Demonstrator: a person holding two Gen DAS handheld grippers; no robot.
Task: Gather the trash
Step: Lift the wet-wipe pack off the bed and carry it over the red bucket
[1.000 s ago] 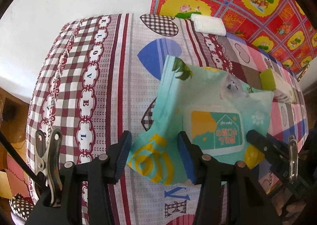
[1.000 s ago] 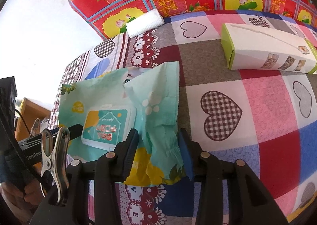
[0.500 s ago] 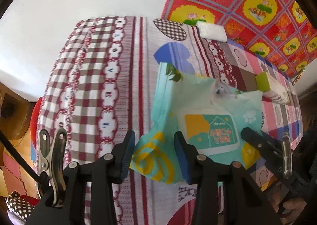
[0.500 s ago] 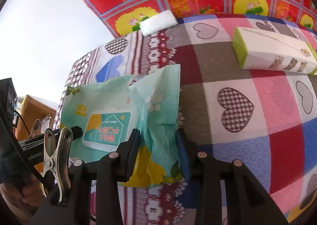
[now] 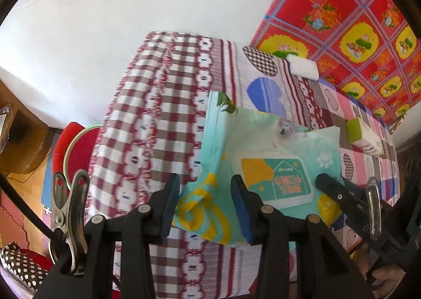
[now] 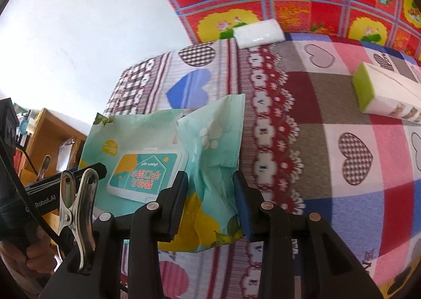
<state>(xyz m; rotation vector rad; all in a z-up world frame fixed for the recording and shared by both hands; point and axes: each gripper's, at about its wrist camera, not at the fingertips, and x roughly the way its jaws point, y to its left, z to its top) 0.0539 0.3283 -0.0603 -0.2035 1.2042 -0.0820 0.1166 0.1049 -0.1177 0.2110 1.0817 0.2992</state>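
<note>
Two grippers are lifting one floppy wipes pack off the surface.

The left gripper (image 5: 205,204) and right gripper (image 6: 210,204) are each clamping an end of the crinkly teal plastic wipes pack (image 5: 265,167), just above the patchwork heart cloth (image 6: 315,141). Keeping both grips tight and moving together is helping. One white-and-green box (image 6: 389,94) and one white pad (image 6: 259,33) are waiting.

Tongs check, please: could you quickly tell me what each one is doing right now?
Left tongs: closed on the wipes pack.
Right tongs: closed on the same pack's other end.
</note>
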